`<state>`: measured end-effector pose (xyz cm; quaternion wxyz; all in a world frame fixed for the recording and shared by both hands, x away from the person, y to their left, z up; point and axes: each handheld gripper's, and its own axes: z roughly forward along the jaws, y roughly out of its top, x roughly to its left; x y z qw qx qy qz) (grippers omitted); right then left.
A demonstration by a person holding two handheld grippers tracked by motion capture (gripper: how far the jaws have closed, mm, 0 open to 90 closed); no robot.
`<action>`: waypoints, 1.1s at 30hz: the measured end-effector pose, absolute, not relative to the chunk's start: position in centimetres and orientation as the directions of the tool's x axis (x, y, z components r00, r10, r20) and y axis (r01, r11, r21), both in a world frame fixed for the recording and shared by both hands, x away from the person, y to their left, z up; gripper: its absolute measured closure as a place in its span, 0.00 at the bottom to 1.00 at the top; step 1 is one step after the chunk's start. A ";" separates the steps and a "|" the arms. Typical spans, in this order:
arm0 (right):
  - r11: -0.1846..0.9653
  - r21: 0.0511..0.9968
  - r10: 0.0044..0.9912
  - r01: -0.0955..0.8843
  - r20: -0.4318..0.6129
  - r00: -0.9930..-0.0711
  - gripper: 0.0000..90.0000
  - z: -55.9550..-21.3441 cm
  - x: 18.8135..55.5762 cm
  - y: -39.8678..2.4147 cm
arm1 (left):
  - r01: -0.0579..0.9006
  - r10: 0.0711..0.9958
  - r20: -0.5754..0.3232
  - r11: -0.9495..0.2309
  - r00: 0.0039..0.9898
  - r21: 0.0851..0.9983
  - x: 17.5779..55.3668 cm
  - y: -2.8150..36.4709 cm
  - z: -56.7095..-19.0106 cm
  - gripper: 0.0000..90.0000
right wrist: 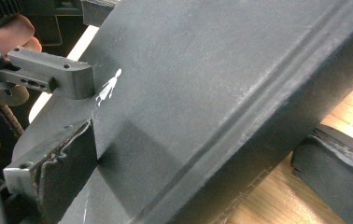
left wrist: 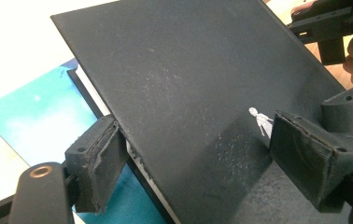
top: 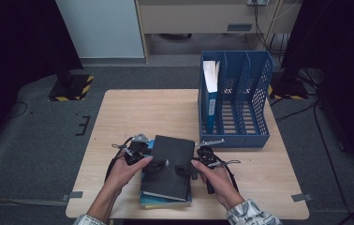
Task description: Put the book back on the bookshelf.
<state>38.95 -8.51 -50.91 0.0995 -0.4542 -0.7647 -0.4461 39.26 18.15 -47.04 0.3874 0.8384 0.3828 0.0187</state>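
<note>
Black hardcover book sits tilted on a teal book near the desk's front edge, both hands in from below, one gripper per side. Left gripper has its jaws wide, one pad at the cover's edge, one over the top. Right gripper straddles the spine side; can't tell if it's pinching. High view adds a blue file rack at the back right corner.

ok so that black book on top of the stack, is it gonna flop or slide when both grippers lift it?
The black book looks hardbound: its cover lies flat with crisp edges, so it probably stays stiff. The matte, slightly textured cover should grip the pads fairly well. Its thick page block suggests some weight, so it may sag toward one gripper, and the teal book underneath could shift.
</note>
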 end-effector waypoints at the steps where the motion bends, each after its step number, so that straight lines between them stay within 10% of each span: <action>1: 0.192 0.594 0.609 0.781 0.552 -0.570 0.01 -50.8 38.9 -8.5 | 0.626 0.657 -0.263 -0.407 0.707 0.665 39.2 18.2 -47.0 0.21; 33: 0.273 0.693 0.635 0.667 0.391 -0.666 0.18 -45.8 39.3 -7.9 | 0.578 0.679 -0.208 -0.376 0.704 0.724 38.8 20.0 -43.2 0.47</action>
